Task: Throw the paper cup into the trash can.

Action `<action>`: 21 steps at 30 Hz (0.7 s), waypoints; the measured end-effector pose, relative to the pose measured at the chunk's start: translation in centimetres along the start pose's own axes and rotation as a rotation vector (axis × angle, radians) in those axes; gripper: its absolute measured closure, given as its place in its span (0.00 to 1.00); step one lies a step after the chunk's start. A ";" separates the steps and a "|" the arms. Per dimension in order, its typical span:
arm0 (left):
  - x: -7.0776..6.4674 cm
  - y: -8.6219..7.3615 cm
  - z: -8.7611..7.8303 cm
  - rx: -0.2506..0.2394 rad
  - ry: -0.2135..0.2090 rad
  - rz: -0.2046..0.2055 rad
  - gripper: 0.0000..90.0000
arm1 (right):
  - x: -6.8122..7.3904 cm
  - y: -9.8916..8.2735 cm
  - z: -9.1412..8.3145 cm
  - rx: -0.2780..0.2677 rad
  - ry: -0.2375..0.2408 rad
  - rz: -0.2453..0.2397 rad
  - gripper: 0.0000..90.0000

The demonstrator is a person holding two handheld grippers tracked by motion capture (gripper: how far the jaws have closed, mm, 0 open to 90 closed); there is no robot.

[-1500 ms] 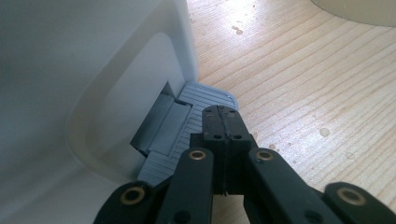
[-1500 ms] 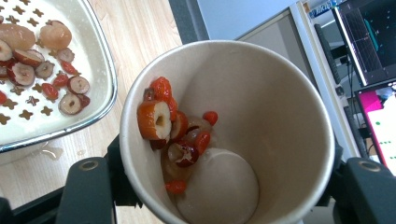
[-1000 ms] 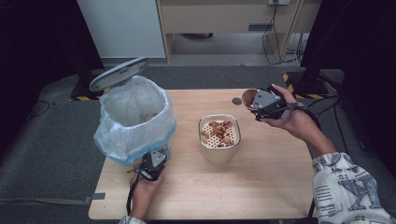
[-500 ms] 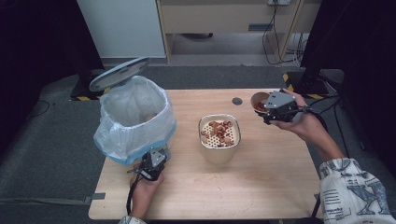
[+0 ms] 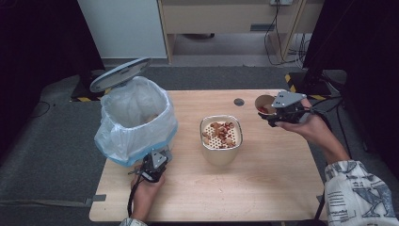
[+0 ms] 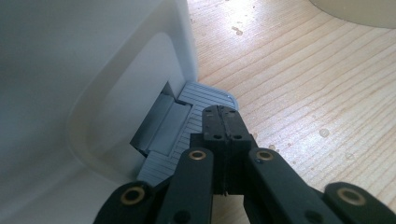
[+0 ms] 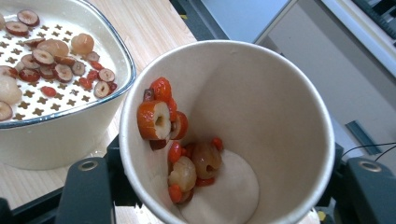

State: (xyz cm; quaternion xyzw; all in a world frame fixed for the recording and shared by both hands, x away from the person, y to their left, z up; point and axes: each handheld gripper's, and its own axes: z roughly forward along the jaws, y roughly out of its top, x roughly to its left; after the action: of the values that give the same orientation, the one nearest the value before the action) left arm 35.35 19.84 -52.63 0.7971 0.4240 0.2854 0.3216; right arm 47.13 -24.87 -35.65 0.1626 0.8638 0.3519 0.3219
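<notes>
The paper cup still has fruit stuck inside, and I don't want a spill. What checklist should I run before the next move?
1. Right gripper clamped on the paper cup: ok.
2. Cup emptied: not ok, dried fruit pieces cling to its wall and bottom.
3. Cup over the strainer bowl: not ok, it is held off to the side.
4. Left gripper shut and pressing the bin pedal: ok.
5. Bin lid raised: ok.
6. Bin steady: cannot tell.

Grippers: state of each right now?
Left gripper: shut, empty, tips on the bin's pedal.
Right gripper: shut on the cup.
</notes>
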 end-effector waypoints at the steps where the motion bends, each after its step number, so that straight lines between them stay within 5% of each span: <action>1: 0.0 0.0 0.0 0.000 0.000 0.001 0.99 | -0.1 0.0 0.0 -0.002 0.005 0.004 0.37; 12: 0.0 0.0 0.0 -0.001 -0.001 0.001 0.99 | -0.9 -0.4 0.3 -0.031 0.081 0.101 0.37; 21: -0.1 0.0 0.0 -0.005 0.006 -0.003 0.99 | -1.4 -0.4 0.2 -0.036 0.127 0.133 0.36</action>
State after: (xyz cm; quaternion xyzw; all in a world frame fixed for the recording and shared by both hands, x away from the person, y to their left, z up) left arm 35.29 19.78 -52.69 0.7948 0.4254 0.2882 0.3230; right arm 48.27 -25.73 -35.39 0.1914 0.8632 0.3975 0.2453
